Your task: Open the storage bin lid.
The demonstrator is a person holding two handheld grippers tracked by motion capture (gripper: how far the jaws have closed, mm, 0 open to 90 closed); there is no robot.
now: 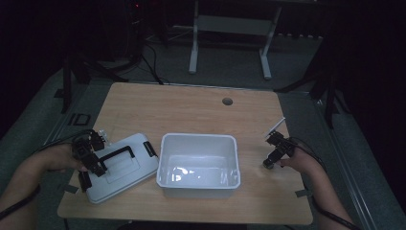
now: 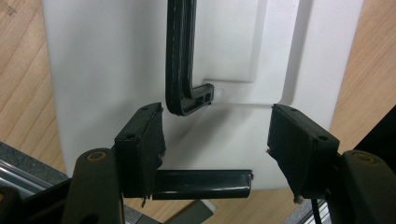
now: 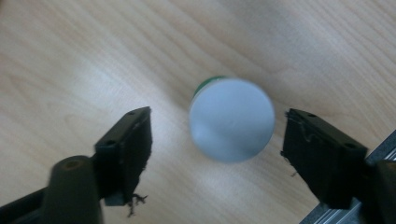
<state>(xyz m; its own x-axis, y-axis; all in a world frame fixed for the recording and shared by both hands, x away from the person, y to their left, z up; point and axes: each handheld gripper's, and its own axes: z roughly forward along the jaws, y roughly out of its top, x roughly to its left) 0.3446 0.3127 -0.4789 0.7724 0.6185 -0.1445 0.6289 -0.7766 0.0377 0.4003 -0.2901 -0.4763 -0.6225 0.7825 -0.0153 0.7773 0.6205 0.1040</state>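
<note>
High view shows a big wooden table (image 1: 191, 105) in a dark room. In the lower middle of the frame sits a white bin (image 1: 199, 165), and nothing can be made out inside it apart from a shiny spot. At its left, touching or just beside it, lies a white lid (image 1: 122, 167) with a black handle (image 1: 117, 154) and black clips.

The left gripper (image 1: 93, 163) hangs over the lower left part of the lid. In the left gripper view its jaws stand apart, with nothing pinched. The bent end of the handle is just above them, and one black clip (image 2: 201, 184) lies low between them.

The right gripper (image 1: 270, 162) is at the right of the frame, near the table's right edge. Under it stands a small round container (image 3: 232, 120) with a pale top and a bit of green below. In the right gripper view the jaws stand wide on each side of the container and do not touch it.

What could go wrong? The container is small and round. If one jaw hits it first, it may tip or roll, and the table edge is close. The bin wall stands between the container and the lid, so the container would need to go up and over it.

A small round hole (image 1: 227, 101) sits near the upper edge of the table, well out of the way.
</note>
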